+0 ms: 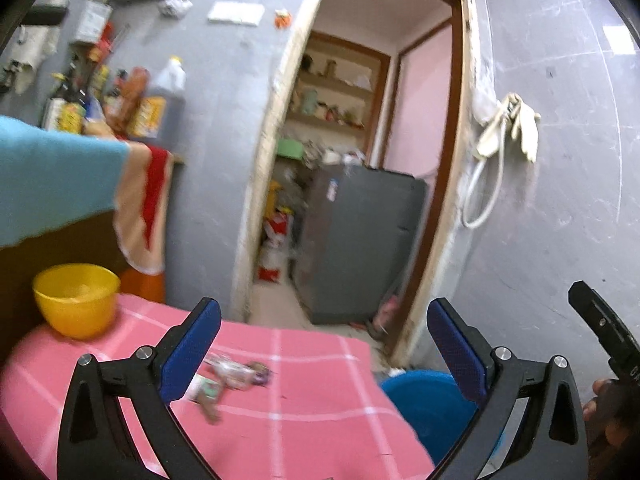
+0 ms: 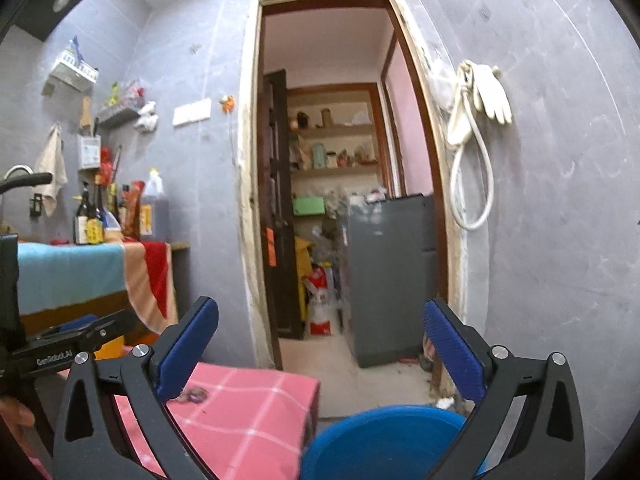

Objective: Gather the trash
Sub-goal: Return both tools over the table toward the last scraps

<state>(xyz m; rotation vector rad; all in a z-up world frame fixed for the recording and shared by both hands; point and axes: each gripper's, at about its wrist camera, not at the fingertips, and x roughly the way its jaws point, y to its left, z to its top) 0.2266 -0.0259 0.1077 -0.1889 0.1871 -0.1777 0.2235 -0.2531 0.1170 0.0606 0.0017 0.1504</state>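
Crumpled wrappers (image 1: 230, 378) lie on a pink checked tablecloth (image 1: 304, 412), just ahead of my left gripper (image 1: 324, 350), which is open and empty above the table. A blue bin (image 1: 428, 404) stands on the floor to the table's right. In the right wrist view my right gripper (image 2: 322, 350) is open and empty, held above the blue bin (image 2: 384, 440). A bit of wrapper (image 2: 194, 394) shows past its left finger on the pink cloth (image 2: 248, 412).
A yellow bowl (image 1: 76, 300) sits at the table's far left corner. A counter with a blue, cream and red towel (image 1: 56, 180) and bottles (image 2: 116, 212) stands left. A doorway ahead opens onto a grey appliance (image 2: 392, 276) and shelves. White gloves (image 2: 486, 92) hang on the right wall.
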